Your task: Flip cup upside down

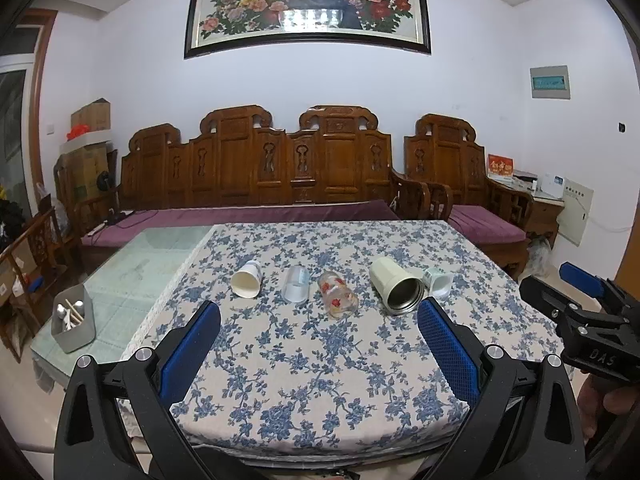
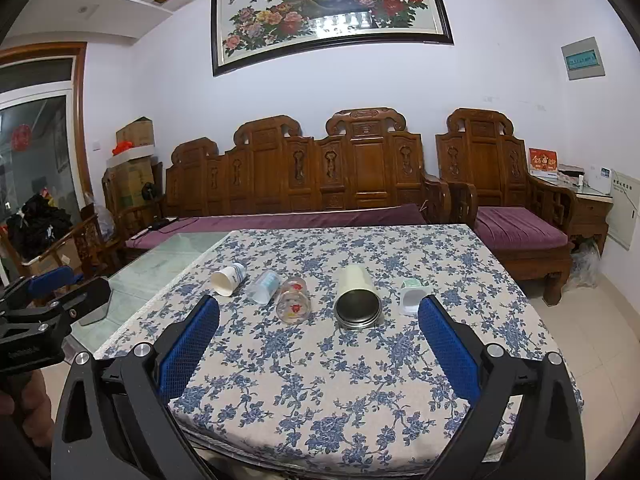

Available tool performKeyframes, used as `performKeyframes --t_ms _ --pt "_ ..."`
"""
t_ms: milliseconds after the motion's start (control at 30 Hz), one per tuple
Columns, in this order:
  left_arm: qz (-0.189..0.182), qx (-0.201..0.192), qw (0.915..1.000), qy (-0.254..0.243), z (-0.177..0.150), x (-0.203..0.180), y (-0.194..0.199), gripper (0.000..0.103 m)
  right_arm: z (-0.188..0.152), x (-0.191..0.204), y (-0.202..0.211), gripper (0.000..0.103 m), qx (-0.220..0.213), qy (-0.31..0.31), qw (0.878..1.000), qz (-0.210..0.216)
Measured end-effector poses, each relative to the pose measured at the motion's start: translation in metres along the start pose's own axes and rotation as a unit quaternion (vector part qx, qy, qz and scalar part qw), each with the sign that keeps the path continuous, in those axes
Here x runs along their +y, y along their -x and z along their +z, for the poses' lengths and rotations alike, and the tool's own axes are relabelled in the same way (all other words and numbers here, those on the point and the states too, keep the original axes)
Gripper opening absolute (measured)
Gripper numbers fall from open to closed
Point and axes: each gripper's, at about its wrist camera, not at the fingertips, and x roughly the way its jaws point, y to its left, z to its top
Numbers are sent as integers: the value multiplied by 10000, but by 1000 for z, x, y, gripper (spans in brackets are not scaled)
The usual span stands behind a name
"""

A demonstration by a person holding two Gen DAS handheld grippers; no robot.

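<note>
I count five cups lying on their sides in a rough row across the surface [image 1: 320, 380], which is covered by a blue-flowered cloth, all of them ahead of my two claws and none touched. From the left claw [image 1: 319, 347], whose two blue-padded fingers stand wide apart with nothing between them, the white paper cup [image 1: 246, 279] lies ahead and to the left, mouth toward me; next to its right is one clear plastic cup [image 1: 296, 285], then one glass with red flowers [image 1: 338, 294] just ahead of the gap between the fingers. Further right sits one cream tumbler with a steel-lined mouth [image 1: 396, 285], just beyond the right finger's tip, and one small pale cup [image 1: 439, 282] lies beside it, possibly touching it, though the fisheye edge makes that hard to settle. The right claw [image 2: 319, 347] is likewise spread open and empty; from it, the cream tumbler [image 2: 357, 294] lies straight ahead with its dark mouth facing me, the flowered glass [image 2: 294, 301] just left of it, the clear cup [image 2: 265, 286] and the paper cup [image 2: 229, 278] further left, and the small pale cup [image 2: 414, 297] just past the right finger's tip. Off to the left of the left claw, on the bare glass part of the surface, stands one grey holder [image 1: 74, 322] with utensils in it.
</note>
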Motion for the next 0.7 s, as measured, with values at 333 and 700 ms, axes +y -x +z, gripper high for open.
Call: performKeyframes --t_ms 333,700 --pt "3 -42 10000 -13 -1 -1 4 95 0 1 0 100 -11 -3 10000 6" --pt "3 -56 10000 -17 -1 -1 5 95 4 5 3 100 -12 7 10000 24"
